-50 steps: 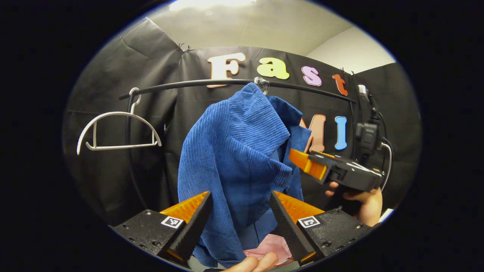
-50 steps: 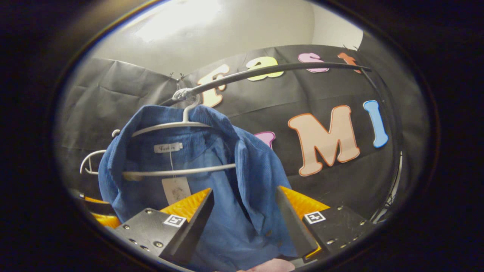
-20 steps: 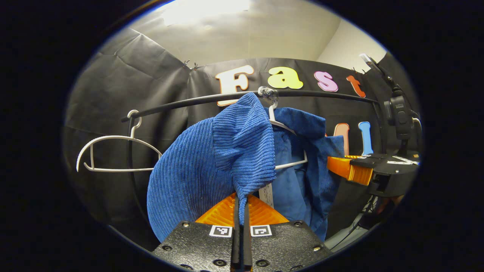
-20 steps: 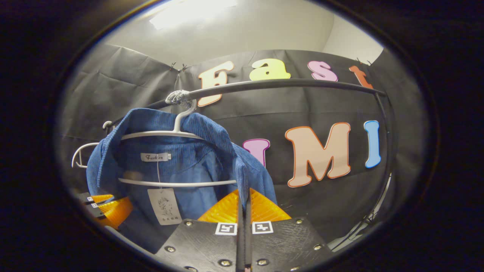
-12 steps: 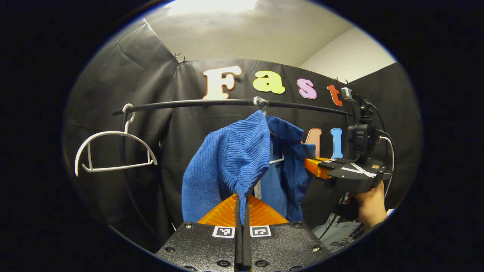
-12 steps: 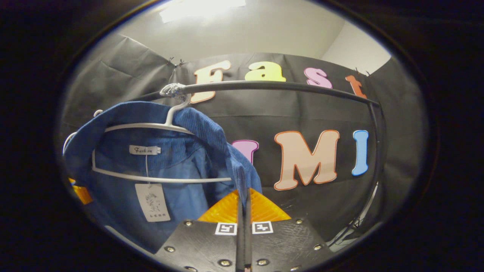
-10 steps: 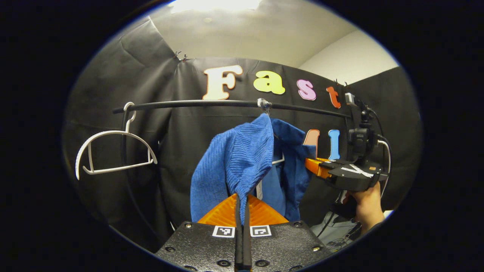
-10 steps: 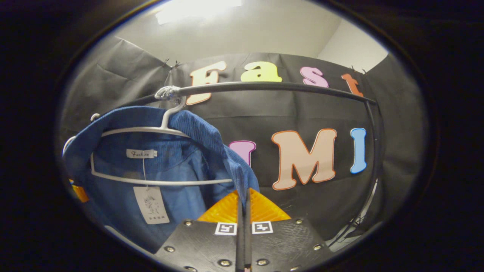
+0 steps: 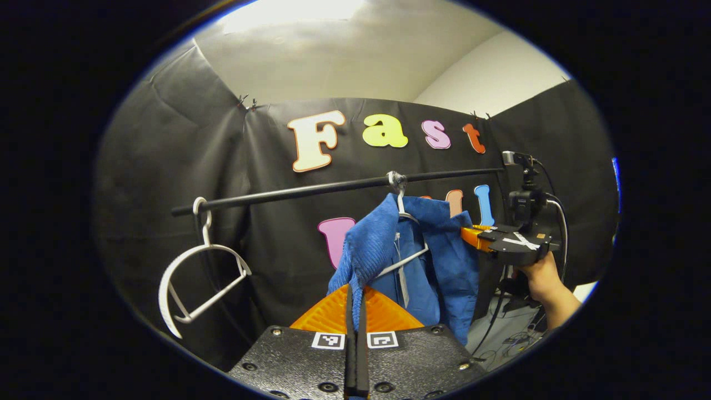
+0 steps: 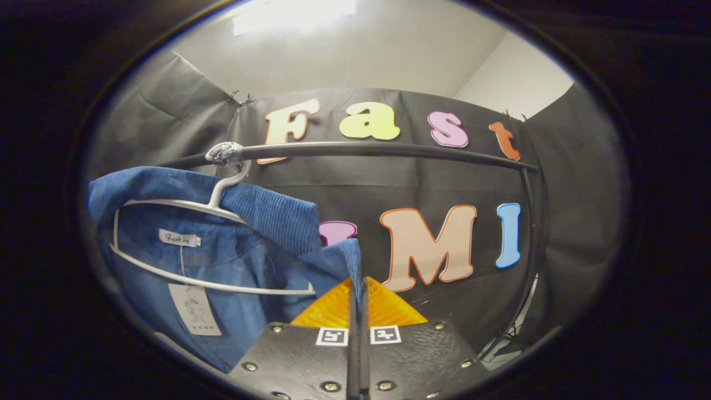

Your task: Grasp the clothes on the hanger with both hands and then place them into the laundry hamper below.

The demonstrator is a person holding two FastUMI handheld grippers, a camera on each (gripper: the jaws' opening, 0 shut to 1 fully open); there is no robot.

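Both claws pinched closed on blue shirt [image 10: 261,222]: left claw [image 9: 355,300], right claw [image 10: 358,297]; neck label [image 10: 179,238] illegible.

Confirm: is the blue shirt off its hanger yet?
No. The blue shirt still drapes over the white hanger, hooked on the rail.

- A black rail [image 9: 311,191] spans the booth and carries two white hangers.
- An empty hanger [image 9: 194,278] hangs tilted near the rail's left end.
- Another hanger [image 10: 183,244], hooked mid-rail, holds a blue shirt [image 9: 427,261], its paper tag dangling inside the collar.
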